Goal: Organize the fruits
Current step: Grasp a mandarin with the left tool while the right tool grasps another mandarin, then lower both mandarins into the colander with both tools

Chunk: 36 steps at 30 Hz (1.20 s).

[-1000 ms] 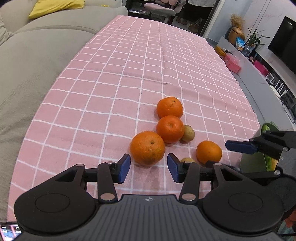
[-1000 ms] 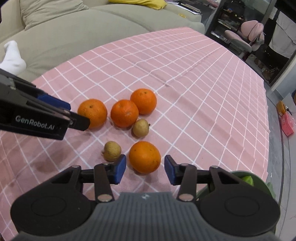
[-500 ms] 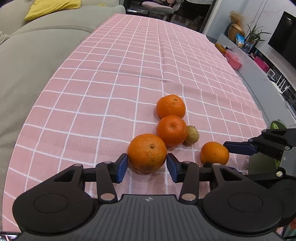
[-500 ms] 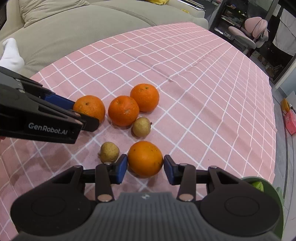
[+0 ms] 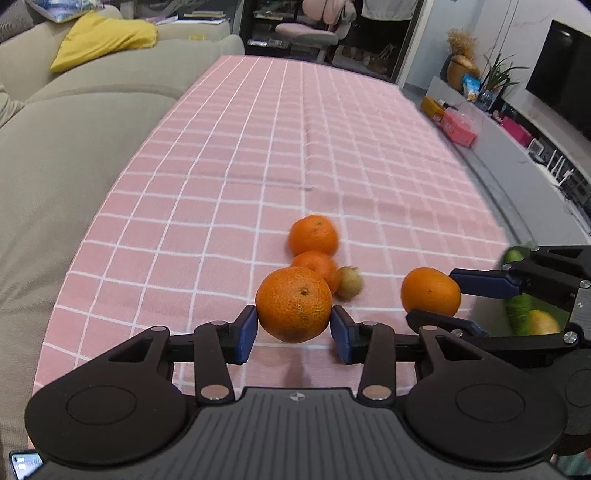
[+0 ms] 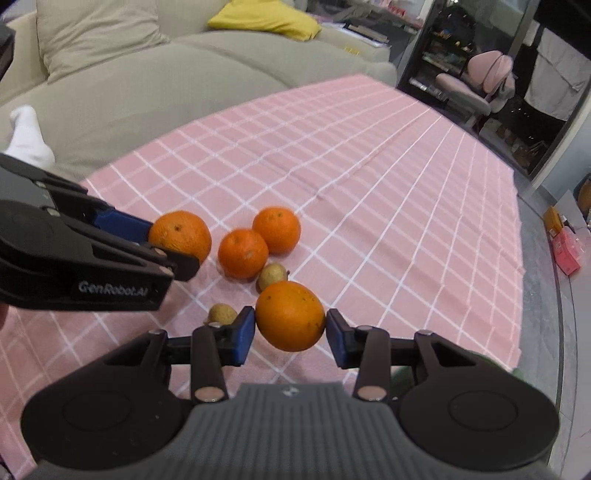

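Left wrist view showed the left tool (image 5: 293, 328) closing on a rough-skinned round orange (image 5: 294, 303), lifted off the pink checked surface (image 5: 258, 147), likely bound for the green bowl (image 5: 517, 310) visible only here. The right tool (image 6: 290, 332) pinched a smoother orange (image 6: 290, 315); its view alone showed a second small brown fruit (image 6: 221, 314).

Pink checked cloth (image 5: 295, 155) with white grid lines over the bench. Beige sofa (image 5: 74, 140) along the left, with yellow cushion (image 5: 103, 37) at its far end. Pink swivel chair (image 5: 306, 27) beyond the far edge, before dark shelving. Black television (image 5: 561, 92) far right, above a low grey cabinet (image 5: 517, 162) with potted plant (image 5: 495, 77).
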Motion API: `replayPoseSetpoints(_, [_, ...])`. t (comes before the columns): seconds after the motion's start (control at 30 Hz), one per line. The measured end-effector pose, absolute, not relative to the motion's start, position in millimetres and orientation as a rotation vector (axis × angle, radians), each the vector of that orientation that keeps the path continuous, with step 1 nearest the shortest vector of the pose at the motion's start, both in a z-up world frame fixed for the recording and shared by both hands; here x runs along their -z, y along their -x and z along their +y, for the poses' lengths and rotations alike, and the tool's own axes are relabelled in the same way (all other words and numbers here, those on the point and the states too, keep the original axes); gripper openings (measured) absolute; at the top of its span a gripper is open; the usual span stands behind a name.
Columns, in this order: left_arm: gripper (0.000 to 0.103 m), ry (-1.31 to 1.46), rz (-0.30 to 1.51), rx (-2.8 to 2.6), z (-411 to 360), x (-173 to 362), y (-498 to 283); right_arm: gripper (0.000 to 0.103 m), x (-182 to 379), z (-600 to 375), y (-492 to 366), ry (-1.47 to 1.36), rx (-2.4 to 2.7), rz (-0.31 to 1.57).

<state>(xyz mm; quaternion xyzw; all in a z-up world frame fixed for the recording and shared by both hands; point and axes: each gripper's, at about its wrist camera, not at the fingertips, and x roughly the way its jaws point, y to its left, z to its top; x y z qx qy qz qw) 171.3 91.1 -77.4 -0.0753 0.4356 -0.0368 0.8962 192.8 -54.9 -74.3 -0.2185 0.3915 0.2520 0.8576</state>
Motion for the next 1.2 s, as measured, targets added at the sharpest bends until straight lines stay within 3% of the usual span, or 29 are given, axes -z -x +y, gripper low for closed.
replayPoseSetpoints(0.67, [0.048, 0.135, 0.809, 0.285, 2, 3, -131, 0.039, -6, -166, -117, 0.263, -0.372, 0.741])
replayPoseSetpoints(1.2, [0.048, -0.024, 0.927, 0.416, -79, 27, -142, 0.039, 12, -242, -118, 0.200, -0.249, 0.799])
